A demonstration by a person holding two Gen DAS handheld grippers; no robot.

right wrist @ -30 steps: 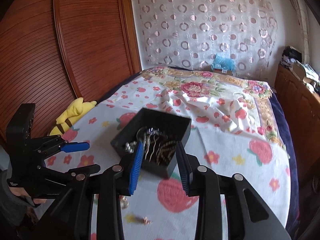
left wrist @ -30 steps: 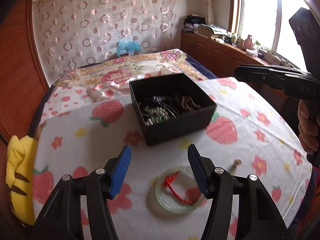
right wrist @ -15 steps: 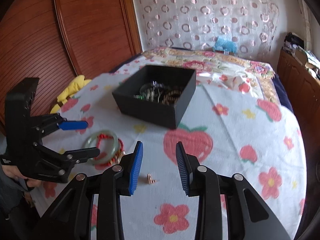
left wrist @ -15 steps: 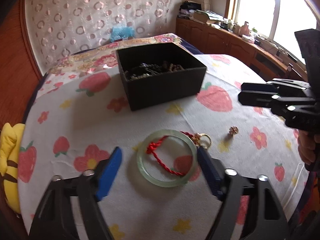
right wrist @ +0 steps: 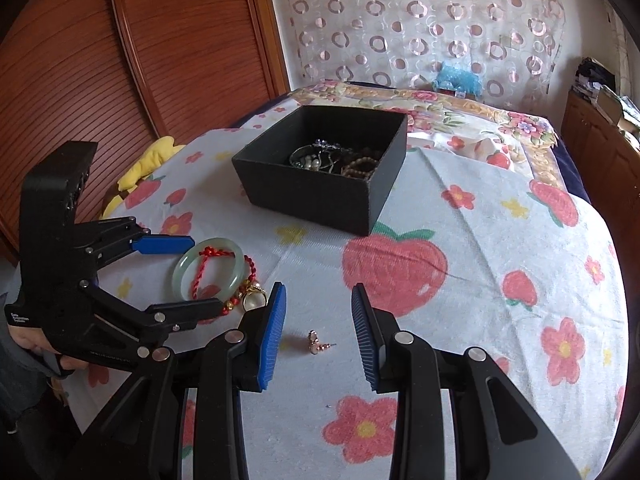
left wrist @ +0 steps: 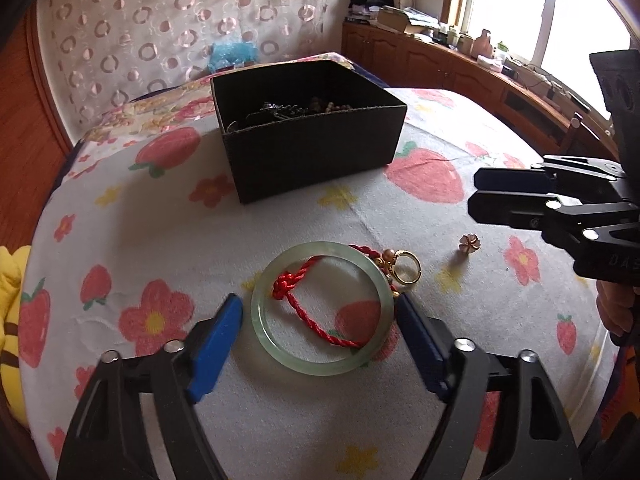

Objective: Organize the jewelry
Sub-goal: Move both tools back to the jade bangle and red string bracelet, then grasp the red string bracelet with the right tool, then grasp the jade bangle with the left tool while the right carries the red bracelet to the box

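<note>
- Left wrist view: the left gripper is spread wide, its blue pads on either side of the jade bangle, close to the rim; whether they touch it I cannot tell.
- The bangle lies flat on the strawberry-print bedspread, near the bed's front edge, with a red cord knotted on it and running across its opening.
- A gold ring lies touching the bangle's right side, with small beads beside it.
- A flower-shaped earring lies apart from the ring, toward the right edge of the bed.
- The black box stands farther back, toward the middle of the bed, lid off, with beads and chains inside.
- Right wrist view: the right gripper is released and holds nothing, its fingers either side of the earring, which lies on the bedspread between them without touching them.
- The left gripper appears at the left of that view, bracketing the bangle.
- The black box sits beyond both, and a yellow plush toy lies at the bed's left edge.
</note>
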